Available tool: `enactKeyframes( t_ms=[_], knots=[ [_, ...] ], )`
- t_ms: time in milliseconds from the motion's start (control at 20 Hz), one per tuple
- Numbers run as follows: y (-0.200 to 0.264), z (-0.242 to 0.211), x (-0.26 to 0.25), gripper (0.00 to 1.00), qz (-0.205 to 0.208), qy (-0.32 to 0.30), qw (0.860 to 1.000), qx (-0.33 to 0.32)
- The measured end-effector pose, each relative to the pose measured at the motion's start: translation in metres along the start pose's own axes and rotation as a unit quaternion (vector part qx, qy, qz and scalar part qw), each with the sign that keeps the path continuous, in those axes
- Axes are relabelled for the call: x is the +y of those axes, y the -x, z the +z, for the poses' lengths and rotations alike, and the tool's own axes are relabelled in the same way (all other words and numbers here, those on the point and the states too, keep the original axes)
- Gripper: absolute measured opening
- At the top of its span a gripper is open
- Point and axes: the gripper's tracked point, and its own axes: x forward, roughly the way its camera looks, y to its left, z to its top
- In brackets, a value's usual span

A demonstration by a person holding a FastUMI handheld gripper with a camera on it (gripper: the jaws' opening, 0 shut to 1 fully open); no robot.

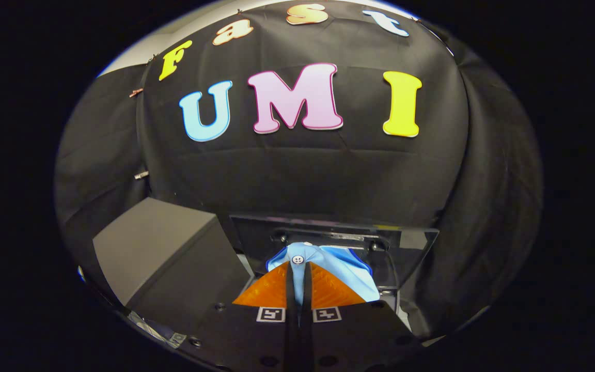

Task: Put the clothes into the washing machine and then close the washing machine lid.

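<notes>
We've got the gripper pinched on the light blue shirt near its button, hanging over the washing machine beside a grey box; it looks soft and light, so hold a bunched fold.

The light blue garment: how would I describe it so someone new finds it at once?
Start at the dark washing machine below the black cloth wall, right of a grey box. The light blue garment hangs before it, pinched in the hand-held gripper. Its white button marks it.
</notes>
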Motion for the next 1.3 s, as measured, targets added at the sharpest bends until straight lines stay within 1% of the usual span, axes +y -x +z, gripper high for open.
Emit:
enactKeyframes(
  t_ms=[200,500,600,800,1000,1300],
  knots=[
    [-0.007,-0.021,-0.011,0.05,-0.006,-0.002,1.000,0.021],
    [-0.025,-0.077,-0.014,0.05,-0.014,-0.006,0.997,0.080],
    [-0.037,-0.096,-0.018,0.05,-0.021,0.012,0.996,0.088],
    [-0.049,-0.140,-0.025,0.05,-0.035,0.030,0.990,0.136],
    [-0.057,-0.163,-0.026,0.05,-0.036,0.035,0.987,0.154],
    [-0.073,-0.202,-0.036,0.05,-0.042,0.038,0.978,0.199]
  ],
)
